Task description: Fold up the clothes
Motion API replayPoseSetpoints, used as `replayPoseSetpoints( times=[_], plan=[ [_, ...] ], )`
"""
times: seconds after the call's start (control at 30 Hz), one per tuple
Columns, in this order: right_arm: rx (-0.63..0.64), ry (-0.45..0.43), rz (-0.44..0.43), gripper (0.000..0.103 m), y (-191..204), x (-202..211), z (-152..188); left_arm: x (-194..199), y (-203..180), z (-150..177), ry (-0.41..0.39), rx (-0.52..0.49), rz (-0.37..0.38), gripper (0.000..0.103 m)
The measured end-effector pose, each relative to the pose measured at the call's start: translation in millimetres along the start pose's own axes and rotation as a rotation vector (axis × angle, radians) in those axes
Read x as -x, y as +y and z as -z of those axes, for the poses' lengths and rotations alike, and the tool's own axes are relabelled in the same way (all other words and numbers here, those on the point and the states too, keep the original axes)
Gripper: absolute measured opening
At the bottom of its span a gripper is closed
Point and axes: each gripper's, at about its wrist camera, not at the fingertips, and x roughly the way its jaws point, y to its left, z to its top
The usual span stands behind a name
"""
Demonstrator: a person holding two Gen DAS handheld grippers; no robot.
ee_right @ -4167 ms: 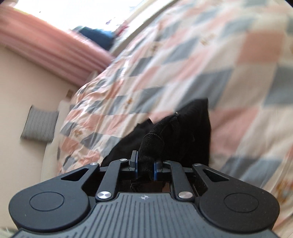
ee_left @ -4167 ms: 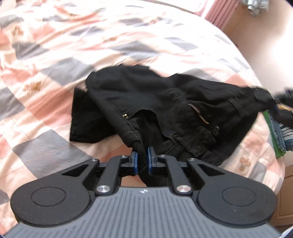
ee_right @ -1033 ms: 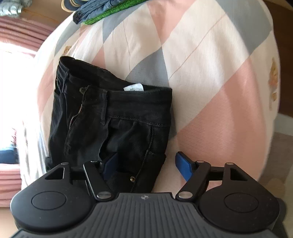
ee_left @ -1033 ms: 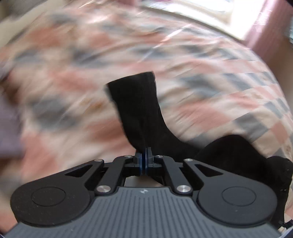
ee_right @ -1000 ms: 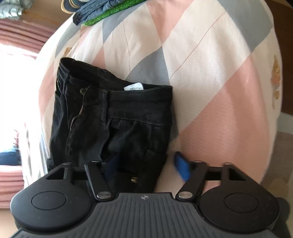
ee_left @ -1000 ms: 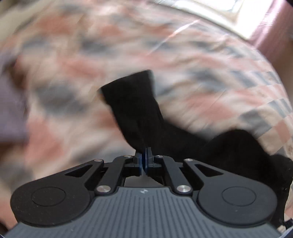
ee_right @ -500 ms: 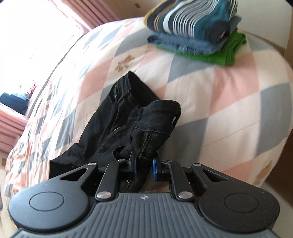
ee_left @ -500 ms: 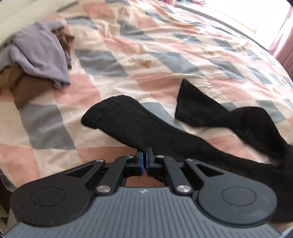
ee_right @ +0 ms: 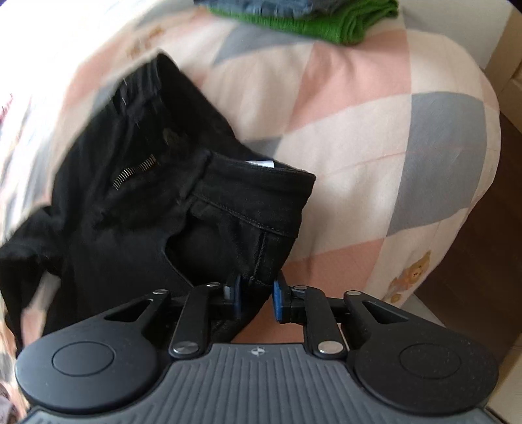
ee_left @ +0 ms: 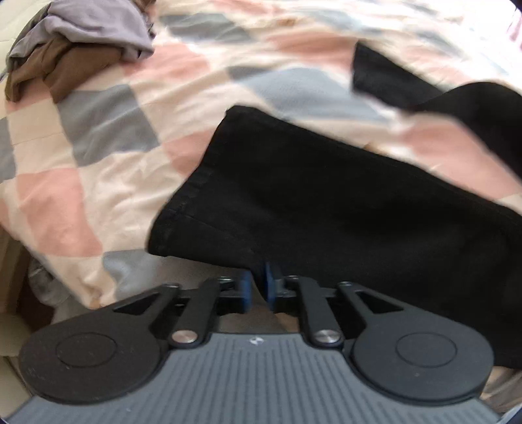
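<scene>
Black jeans lie stretched across the checked quilt. In the left wrist view one leg runs from its hem on the left toward the lower right, and the other leg lies behind it. My left gripper sits at the near edge of that leg, pads close together with dark cloth between them. In the right wrist view the jeans' waist shows its open zip and white label. My right gripper is shut on the waist's near corner.
A loose heap of lilac and brown clothes lies at the far left of the bed. A folded stack with a green item sits near the bed's corner. The quilt's edge drops to the floor on the right.
Both grippers have come down toward the bed. The jeans leg now lies flatter and nearer in the left view. The waist has settled onto the quilt, and both pairs of pads stand slightly wider.
</scene>
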Motion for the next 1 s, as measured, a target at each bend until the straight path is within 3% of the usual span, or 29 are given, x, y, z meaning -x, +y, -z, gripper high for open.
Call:
replayPoseSetpoints(
  times=[0.03,0.1,0.17,0.27,0.33,0.43,0.63,0.8,0.9,1.0],
  plan=[
    [0.005,0.001,0.04,0.06,2.1,2.0,-2.7,-5.1,-1.0,-0.2,0.045,-0.018,-0.036,0.017],
    [0.052,-0.022,0.094,0.068,9.2,12.5,-2.8,1.7,3.0,1.8,0.055,-0.026,-0.077,0.017],
    [0.103,-0.056,0.113,0.068,17.7,25.3,-3.5,19.9,13.1,2.2,0.057,0.012,-0.074,0.016],
    [0.138,-0.097,0.054,0.07,33.1,45.3,-8.3,52.4,19.5,-3.7,0.029,0.07,0.017,0.018],
    [0.202,-0.089,-0.026,0.07,55.5,50.9,-9.1,63.8,5.2,-15.5,0.024,0.046,0.043,0.026],
    [0.368,-0.042,-0.102,0.07,104.3,45.7,6.0,70.9,-35.4,-34.0,0.008,-0.051,0.093,0.028],
    [0.64,0.031,-0.173,0.07,187.3,23.2,56.4,66.3,-112.8,-57.5,-0.01,-0.229,0.24,0.031],
    [0.82,0.019,-0.135,0.07,228.6,12.0,83.2,53.1,-145.0,-85.9,-0.041,-0.323,0.302,0.034],
    [0.857,-0.005,-0.122,0.07,249.4,8.3,82.3,38.9,-147.9,-119.9,-0.053,-0.319,0.334,0.038],
    [0.801,-0.006,-0.138,0.07,260.0,5.0,75.7,20.3,-133.4,-169.0,-0.044,-0.222,0.391,0.048]
  ],
)
